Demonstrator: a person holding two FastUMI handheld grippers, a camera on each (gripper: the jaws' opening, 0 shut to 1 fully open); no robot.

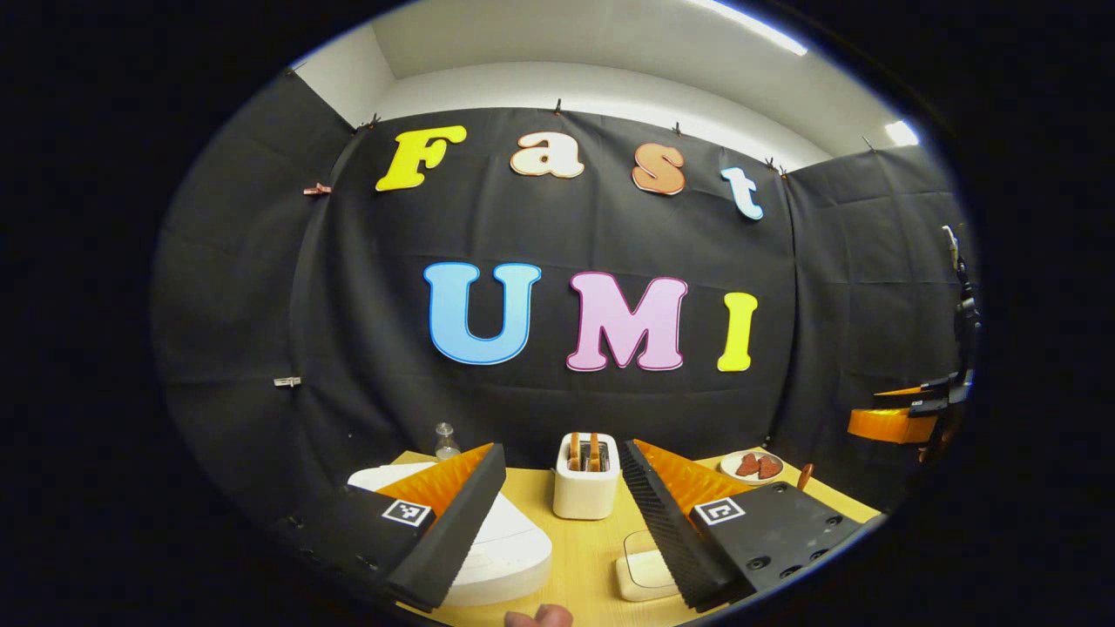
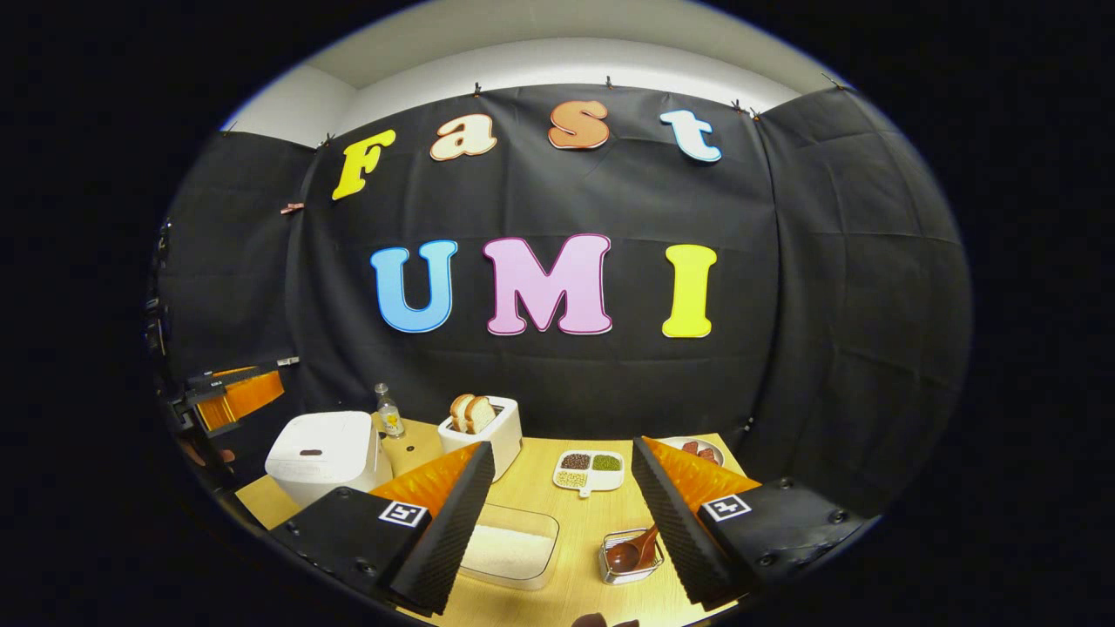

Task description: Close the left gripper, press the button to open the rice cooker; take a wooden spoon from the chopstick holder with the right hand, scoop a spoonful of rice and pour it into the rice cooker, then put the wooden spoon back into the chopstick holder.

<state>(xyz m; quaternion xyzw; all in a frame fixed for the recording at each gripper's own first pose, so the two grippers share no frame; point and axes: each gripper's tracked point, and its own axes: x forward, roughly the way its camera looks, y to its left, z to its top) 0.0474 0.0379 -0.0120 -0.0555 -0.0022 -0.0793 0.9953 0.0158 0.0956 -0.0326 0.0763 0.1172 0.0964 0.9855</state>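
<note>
We see both hand-held grippers, left [image 1: 557, 531] and right [image 2: 557, 531], released above the worktop [image 2: 575, 522]; rice cooker [image 2: 322, 453] lid down.

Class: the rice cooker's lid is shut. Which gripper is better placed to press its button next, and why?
Left. The left gripper hangs right above the rice cooker, though its jaws are open and must close first. The right gripper sits nearer the wooden spoon, with the cooker off to its side.

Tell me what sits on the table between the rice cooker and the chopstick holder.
In the right gripper view, the clear rice container lies between the rice cooker and the chopstick holder, partly behind the right gripper's finger.
</note>
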